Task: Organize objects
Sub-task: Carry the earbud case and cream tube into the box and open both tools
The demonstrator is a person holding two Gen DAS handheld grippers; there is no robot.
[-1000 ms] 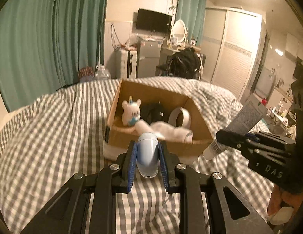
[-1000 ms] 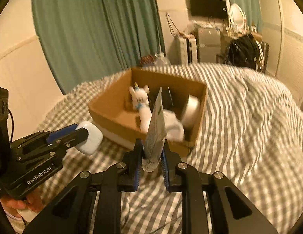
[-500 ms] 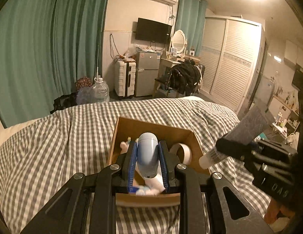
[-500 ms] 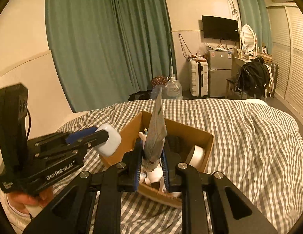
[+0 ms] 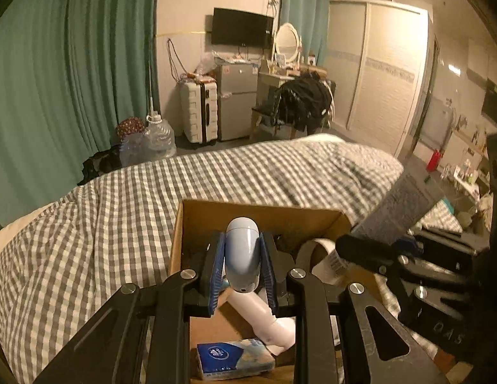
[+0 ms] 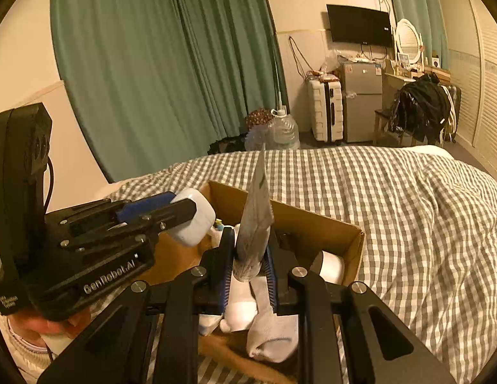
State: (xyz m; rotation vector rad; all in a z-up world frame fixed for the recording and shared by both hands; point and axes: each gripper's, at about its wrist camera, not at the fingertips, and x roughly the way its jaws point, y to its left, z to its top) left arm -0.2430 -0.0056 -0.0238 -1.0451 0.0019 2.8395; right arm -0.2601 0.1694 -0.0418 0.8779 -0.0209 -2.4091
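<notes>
Both grippers hover over the cardboard box (image 5: 184,224): left gripper (image 5: 242,267) clamps a blue case (image 5: 242,256), right gripper (image 6: 248,268) a tube (image 6: 255,224); next, jaws must part to drop them below.

I see green curtains (image 6: 158,64) covering the left wall, a TV (image 5: 242,28) mounted on the far wall, and an oval mirror (image 5: 287,42) to its right. Below the TV: a white suitcase (image 5: 198,108) just beside a small grey fridge (image 5: 237,99). A chair draped with black clothes (image 5: 301,100) stands near the wardrobe (image 5: 386,73). Water jugs (image 6: 282,132) sit on the floor by the curtains. A checked bedspread (image 6: 408,208) covers the bed.
</notes>
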